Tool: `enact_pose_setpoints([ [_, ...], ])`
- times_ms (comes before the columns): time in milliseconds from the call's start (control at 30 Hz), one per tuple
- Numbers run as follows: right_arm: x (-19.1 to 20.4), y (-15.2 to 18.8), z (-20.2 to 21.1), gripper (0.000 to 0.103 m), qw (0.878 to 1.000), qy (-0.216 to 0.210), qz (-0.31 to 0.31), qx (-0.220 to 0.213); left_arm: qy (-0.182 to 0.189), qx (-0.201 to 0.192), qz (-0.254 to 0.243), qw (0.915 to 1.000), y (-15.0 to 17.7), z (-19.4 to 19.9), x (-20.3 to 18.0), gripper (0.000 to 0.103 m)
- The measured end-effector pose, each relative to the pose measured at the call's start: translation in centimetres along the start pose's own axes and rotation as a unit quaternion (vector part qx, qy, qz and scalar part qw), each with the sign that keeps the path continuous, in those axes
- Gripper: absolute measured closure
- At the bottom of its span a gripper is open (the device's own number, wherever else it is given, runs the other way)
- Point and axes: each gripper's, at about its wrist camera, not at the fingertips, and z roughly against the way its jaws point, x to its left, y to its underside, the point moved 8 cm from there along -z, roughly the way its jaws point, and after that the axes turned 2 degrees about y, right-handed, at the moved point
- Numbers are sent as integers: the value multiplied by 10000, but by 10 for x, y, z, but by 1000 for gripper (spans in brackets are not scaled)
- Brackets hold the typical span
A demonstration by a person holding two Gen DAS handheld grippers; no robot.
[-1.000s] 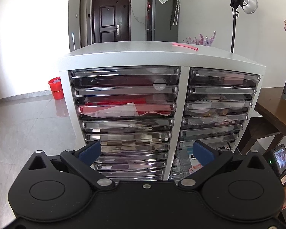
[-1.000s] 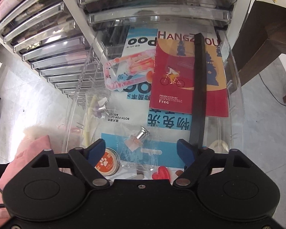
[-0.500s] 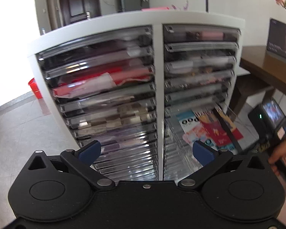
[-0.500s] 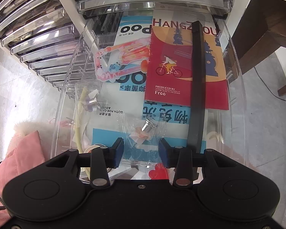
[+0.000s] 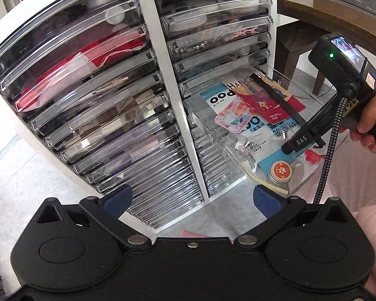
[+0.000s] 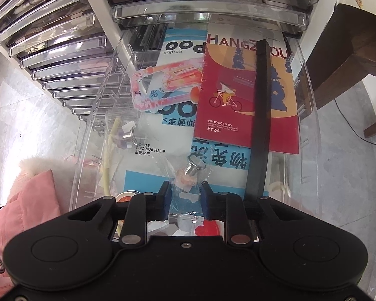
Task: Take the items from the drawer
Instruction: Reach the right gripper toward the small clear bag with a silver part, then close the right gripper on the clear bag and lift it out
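A white cabinet [image 5: 166,57] of clear drawers is seen past the left gripper [image 5: 191,199], whose blue-padded fingers are spread wide with nothing between them. One drawer [image 5: 310,178] on the right column is pulled out, and a red booklet [image 5: 270,102], a black strip [image 5: 278,97] and an orange tin [image 5: 280,173] are seen lying in it. The right gripper [image 5: 302,141] is held over this drawer by a hand [image 5: 371,115].

The pulled-out drawer [image 6: 305,105] is wide open from above, but the closed drawers [image 6: 208,15] overhang its back end and a long black strip [image 6: 259,115] crosses the right side.
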Motion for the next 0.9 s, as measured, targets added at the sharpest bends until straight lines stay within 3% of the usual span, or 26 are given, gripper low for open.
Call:
enact_pose_setpoints([
  [333, 2, -6, 20, 78, 9995, 35, 63, -307, -4, 110, 40, 9999, -4, -11, -3, 0],
  [900, 6, -26, 61, 78, 9959, 43, 73, -900, -26, -153, 231, 9996, -10, 0, 3, 0],
])
